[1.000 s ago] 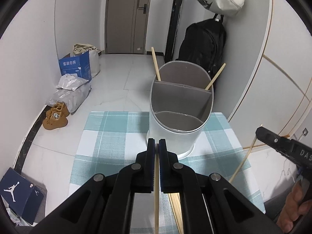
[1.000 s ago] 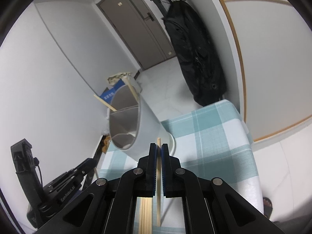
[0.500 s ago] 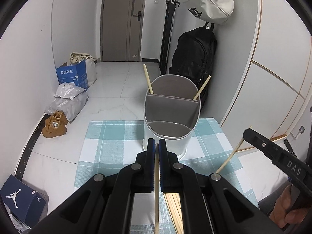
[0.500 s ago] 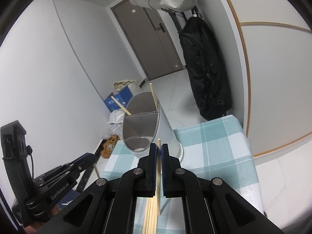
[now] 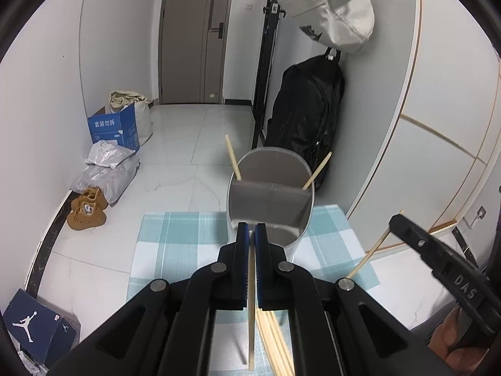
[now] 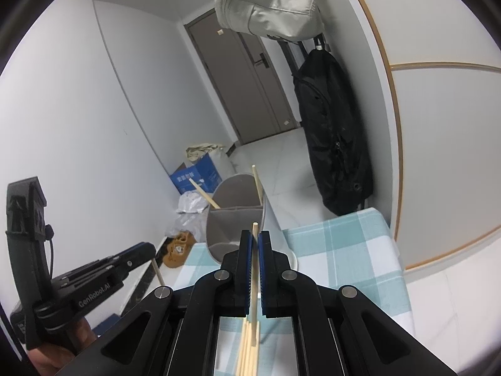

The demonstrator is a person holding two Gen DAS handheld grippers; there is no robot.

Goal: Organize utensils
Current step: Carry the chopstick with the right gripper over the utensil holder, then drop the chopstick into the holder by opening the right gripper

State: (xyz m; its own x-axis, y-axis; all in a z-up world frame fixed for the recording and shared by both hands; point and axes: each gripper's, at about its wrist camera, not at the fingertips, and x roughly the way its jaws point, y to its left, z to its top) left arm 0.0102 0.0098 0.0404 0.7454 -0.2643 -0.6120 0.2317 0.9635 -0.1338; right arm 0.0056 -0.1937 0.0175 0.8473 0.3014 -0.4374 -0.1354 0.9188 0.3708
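A grey divided utensil holder (image 5: 271,200) stands at the far side of a teal checked cloth (image 5: 175,244); two chopsticks (image 5: 232,157) lean out of its back compartment. My left gripper (image 5: 251,235) is shut on a single chopstick (image 5: 251,307), raised above the cloth just short of the holder. My right gripper (image 6: 255,241) is shut on another chopstick (image 6: 254,269), also raised, with the holder (image 6: 235,219) ahead of it. Several loose chopsticks (image 5: 275,341) lie on the cloth below both grippers; they also show in the right wrist view (image 6: 247,351). The right gripper shows in the left view (image 5: 438,269).
A black backpack (image 5: 308,125) and a pale bag (image 5: 332,9) hang on the wall behind the holder. On the floor to the left are a blue box (image 5: 114,127), plastic bags (image 5: 106,172), brown shoes (image 5: 86,213) and a shoe box (image 5: 34,329).
Both grippers have risen and pulled back from the holder, each still shut on its chopstick. The holder now looks smaller and farther off in both views.
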